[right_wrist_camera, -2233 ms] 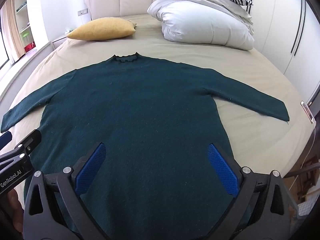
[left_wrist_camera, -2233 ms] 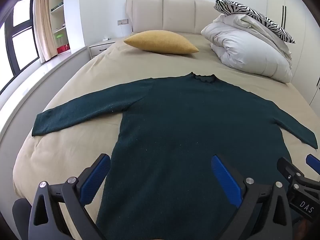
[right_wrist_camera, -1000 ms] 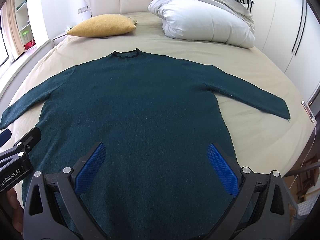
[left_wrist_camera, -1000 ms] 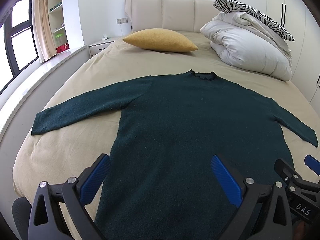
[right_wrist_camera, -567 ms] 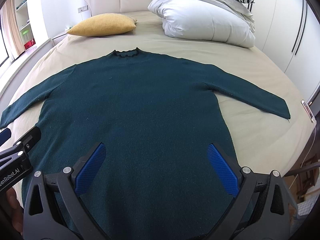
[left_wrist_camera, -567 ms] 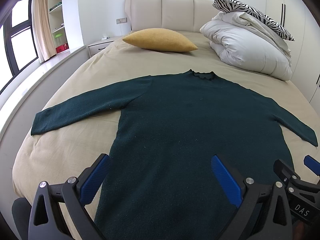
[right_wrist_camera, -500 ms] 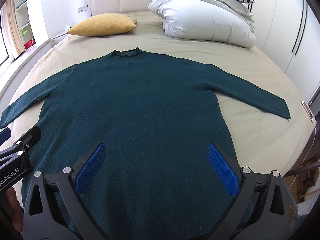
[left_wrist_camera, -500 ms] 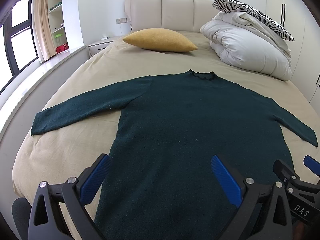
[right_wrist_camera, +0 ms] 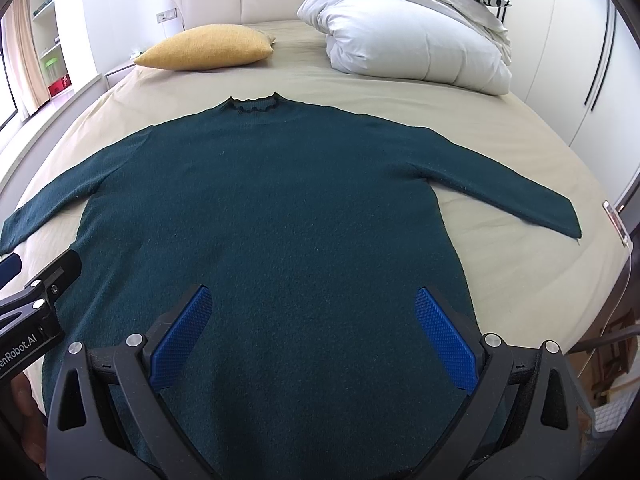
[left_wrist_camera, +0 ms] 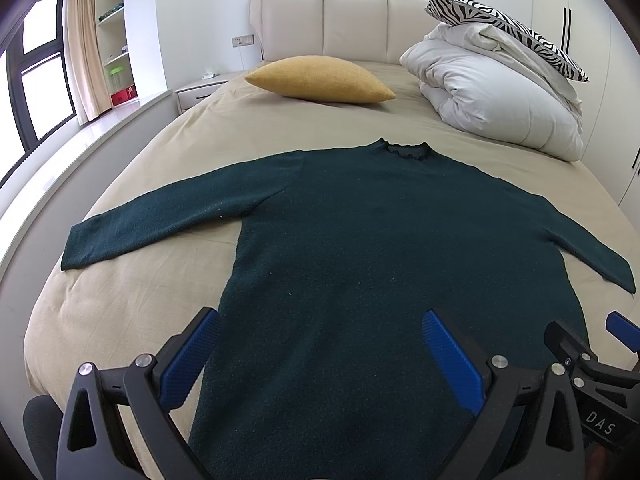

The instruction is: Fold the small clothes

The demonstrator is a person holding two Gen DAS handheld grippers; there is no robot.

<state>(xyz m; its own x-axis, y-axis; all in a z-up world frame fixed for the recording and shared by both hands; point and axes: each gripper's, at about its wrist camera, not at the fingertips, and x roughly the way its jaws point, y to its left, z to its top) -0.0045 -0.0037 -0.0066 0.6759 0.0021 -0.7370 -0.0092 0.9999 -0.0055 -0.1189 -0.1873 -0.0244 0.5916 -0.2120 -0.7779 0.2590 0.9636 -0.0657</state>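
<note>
Teal sweater [left_wrist_camera: 380, 240] flat on bed [left_wrist_camera: 120, 300]

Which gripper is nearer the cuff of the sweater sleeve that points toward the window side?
Left. The left gripper hovers open over the sweater's hem on that cuff's side. The right gripper, also open, hovers over the hem farther toward the opposite sleeve.
</note>
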